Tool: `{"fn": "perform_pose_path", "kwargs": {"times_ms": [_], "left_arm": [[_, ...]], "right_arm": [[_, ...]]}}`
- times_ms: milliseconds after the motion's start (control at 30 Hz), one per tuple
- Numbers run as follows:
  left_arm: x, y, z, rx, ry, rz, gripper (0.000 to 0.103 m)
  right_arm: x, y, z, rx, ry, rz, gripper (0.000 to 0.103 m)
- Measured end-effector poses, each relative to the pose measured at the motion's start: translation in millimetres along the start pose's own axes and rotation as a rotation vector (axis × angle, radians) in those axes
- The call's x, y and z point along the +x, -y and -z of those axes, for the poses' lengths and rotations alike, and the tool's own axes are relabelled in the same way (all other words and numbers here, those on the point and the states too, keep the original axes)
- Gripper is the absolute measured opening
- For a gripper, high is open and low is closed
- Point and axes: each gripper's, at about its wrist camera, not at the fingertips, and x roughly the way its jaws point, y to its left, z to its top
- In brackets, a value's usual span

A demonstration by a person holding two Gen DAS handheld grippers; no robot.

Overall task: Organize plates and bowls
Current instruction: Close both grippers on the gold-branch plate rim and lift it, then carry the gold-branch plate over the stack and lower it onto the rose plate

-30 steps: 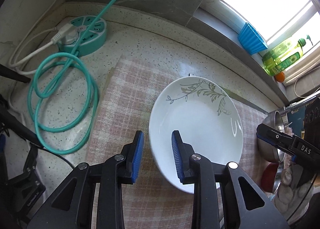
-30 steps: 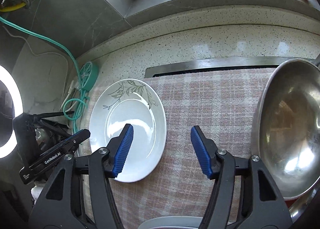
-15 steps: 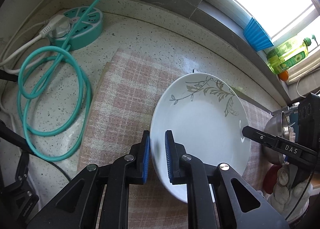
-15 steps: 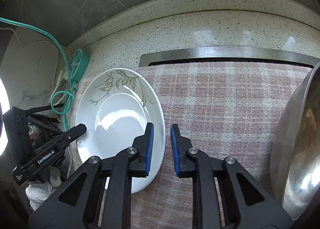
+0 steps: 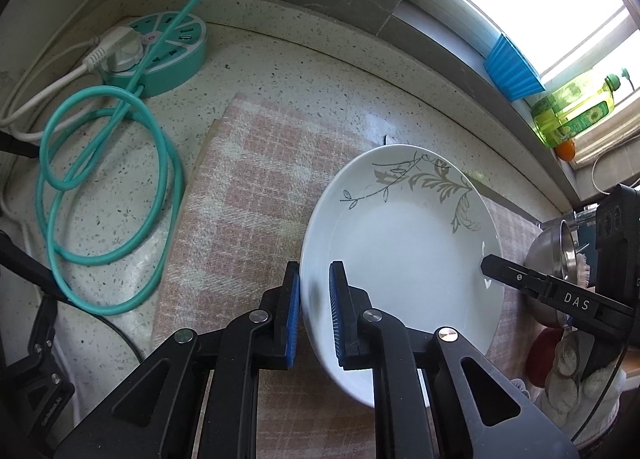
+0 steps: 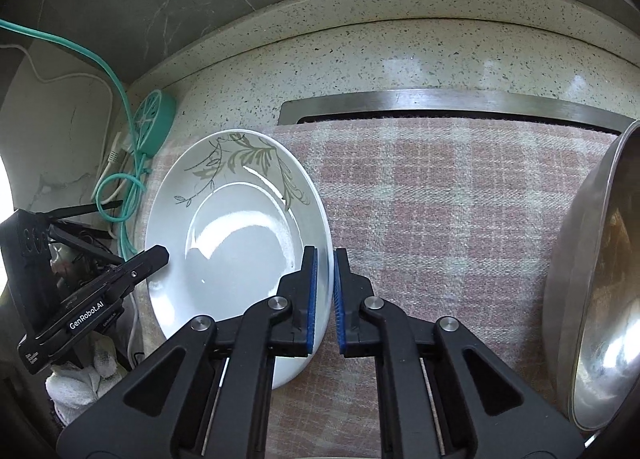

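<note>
Left wrist view: left tool (image 5: 314, 295) and right tool (image 6: 325, 283) each clamped on opposite plate (image 5: 404, 235) rims.

plate (image 5: 404, 243): on the checked cloth (image 5: 256, 195), toward its left end
left gripper (image 5: 314, 311): on the plate's left rim
right gripper (image 6: 325, 299): on its right rim
steel bowl (image 6: 600, 279): right of the plate, well apart
power strip (image 5: 160, 55): left, behind the cloth, on the counter (image 5: 300, 71)
</note>
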Motion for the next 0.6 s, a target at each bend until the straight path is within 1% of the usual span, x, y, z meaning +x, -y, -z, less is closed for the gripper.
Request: {"fn": "perform_pose_path", "kwargs": {"times_ms": [233, 600], "left_arm": [[-17, 3, 6, 0.000, 0.024, 0.018, 0.012], [-58, 19, 26, 0.046, 0.078, 0.053, 0.012]], "right_arm": [[-22, -2, 11, -0.006, 0.017, -0.017, 0.008], [-63, 3, 46, -0.009, 0.035, -0.052, 0.008]]}}
